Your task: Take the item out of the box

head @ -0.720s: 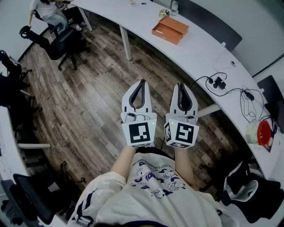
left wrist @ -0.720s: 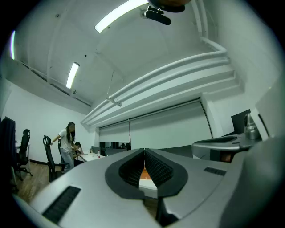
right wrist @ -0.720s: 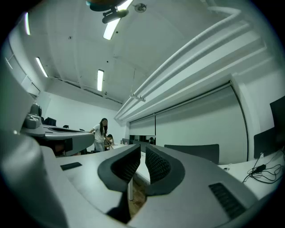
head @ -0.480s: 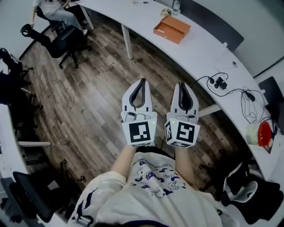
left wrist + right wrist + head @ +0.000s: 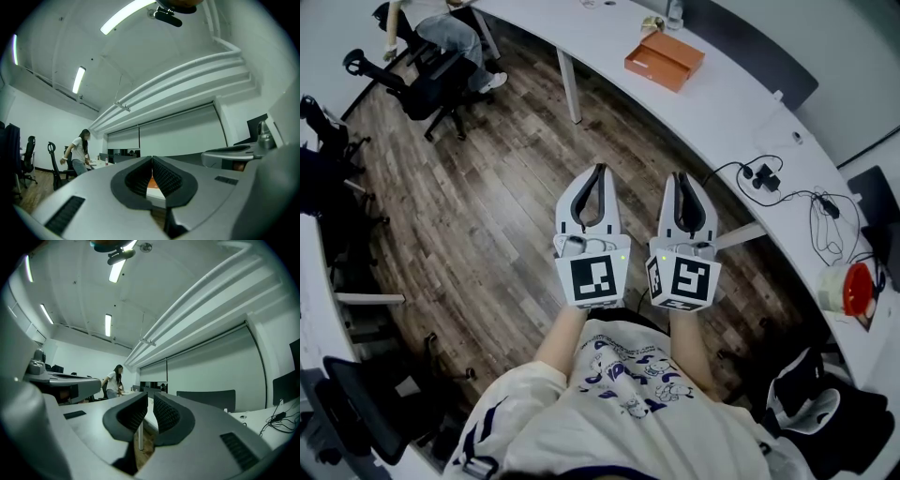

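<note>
An orange flat box (image 5: pixel 665 60) lies on the long curved white desk (image 5: pixel 722 103), far ahead of both grippers. In the left gripper view a sliver of the orange box (image 5: pixel 152 183) shows just beyond the jaws. My left gripper (image 5: pixel 599 172) and right gripper (image 5: pixel 679 178) hang side by side over the wooden floor, close to my body and pointing toward the desk. Both are shut with nothing between the jaws. The left gripper (image 5: pixel 152 158) and right gripper (image 5: pixel 150 395) each show ribbed pads closed together in their own views.
A person (image 5: pixel 441 23) sits at a black office chair (image 5: pixel 431 80) at the far left. A white desk leg (image 5: pixel 567 89) stands ahead. On the desk lie black cables with a small camera (image 5: pixel 764 175) and a red-topped roll (image 5: pixel 848 281). A black bag (image 5: pixel 825 412) sits at the lower right.
Both grippers keep the same pose and stay shut. The seated person and chair at the far left have shifted slightly to the right in the head view.
</note>
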`<state>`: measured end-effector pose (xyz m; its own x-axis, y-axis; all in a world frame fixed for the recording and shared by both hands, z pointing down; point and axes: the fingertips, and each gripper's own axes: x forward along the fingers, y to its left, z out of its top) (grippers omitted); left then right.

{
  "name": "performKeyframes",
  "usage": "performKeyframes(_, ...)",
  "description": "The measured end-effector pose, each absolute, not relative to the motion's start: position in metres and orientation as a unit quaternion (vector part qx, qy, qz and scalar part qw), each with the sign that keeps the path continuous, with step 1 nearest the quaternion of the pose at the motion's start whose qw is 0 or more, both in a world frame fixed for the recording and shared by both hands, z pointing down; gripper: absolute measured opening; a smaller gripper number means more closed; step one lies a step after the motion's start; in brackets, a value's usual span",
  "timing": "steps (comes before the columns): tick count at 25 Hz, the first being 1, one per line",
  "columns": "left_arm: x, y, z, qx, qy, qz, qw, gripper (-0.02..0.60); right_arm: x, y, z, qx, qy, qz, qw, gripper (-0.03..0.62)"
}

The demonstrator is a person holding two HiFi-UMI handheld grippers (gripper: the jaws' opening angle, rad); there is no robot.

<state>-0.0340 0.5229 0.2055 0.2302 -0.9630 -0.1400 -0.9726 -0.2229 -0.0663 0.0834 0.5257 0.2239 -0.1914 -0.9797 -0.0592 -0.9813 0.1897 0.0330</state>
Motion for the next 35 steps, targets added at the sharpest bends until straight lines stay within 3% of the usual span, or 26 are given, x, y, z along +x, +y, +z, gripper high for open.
performKeyframes(16, -0.037, 0.491, 0.226, -0.767, 0.64, 0.022, 0.045, 0.018, 0.087, 0.487, 0.25, -0.616, 0.788, -0.011, 0.002, 0.058)
performKeyframes(35, -0.052, 0.33, 0.228, -0.79, 0.612, 0.03, 0.036, 0.018, 0.065, 0.335, 0.254, -0.635, 0.772, -0.013, -0.006, 0.057)
